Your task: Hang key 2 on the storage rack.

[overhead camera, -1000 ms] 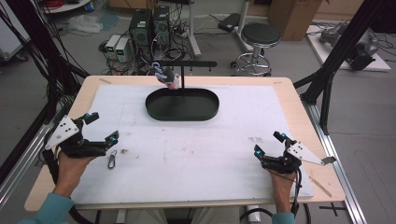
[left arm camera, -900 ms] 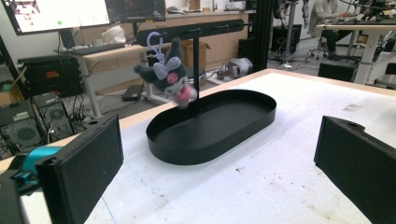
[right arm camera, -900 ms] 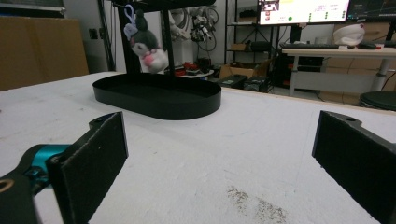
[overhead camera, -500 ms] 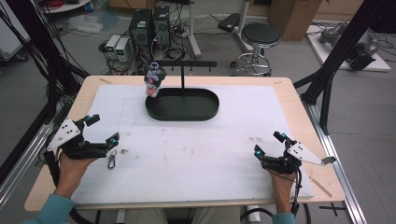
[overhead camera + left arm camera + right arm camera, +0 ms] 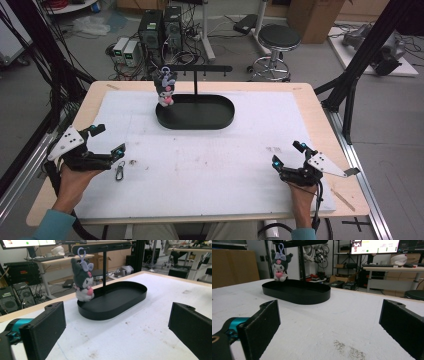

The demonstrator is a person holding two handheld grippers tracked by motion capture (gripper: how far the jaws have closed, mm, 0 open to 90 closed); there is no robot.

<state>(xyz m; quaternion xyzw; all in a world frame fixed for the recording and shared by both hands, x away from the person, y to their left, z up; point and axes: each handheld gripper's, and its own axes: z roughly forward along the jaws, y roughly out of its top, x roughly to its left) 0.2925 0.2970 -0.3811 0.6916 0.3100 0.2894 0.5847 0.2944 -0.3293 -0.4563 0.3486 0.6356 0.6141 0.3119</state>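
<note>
Clip [image 5: 120,171] by left gripper [image 5: 107,145], perhaps a carabiner, too small

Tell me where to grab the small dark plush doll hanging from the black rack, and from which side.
Grip the small dark plush doll across its soft body, below the head, probably coming in level from the table's open front. It hangs by a lilac loop from the black rack's bar, over the left end of the black oval tray; the post stands behind it.

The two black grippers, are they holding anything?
Nothing. The left gripper and right gripper are both open, jaws wide apart over the white table cover.
</note>
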